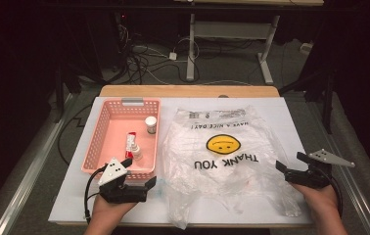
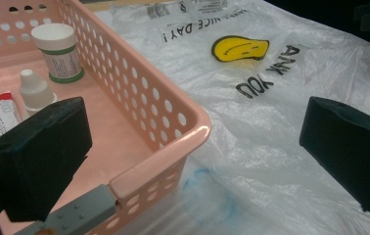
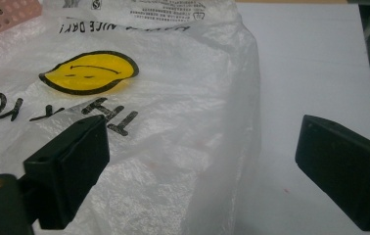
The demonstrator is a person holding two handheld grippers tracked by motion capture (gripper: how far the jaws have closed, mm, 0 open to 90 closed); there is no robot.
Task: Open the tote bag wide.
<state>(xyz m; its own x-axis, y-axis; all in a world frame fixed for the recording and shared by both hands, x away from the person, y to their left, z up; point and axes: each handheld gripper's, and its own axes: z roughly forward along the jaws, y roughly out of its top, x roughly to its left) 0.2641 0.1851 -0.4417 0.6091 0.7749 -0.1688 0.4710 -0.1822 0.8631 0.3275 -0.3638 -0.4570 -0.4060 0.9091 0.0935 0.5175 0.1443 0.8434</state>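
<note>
Both tools gaping wide, the right tool [image 1: 290,169] is straddling the right edge of the plastic bag [image 1: 222,156] lying mid-counter, and should be pinching just one layer, while the left tool [image 1: 136,171] is hovering at the pink basket [image 1: 91,147]'s near corner.

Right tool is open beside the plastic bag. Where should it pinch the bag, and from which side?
Probably pinch the plastic bag at its raised, crinkled right edge, coming in from the right: the film bulges off the table there, and the right tool already straddles it with jaws open.
</note>
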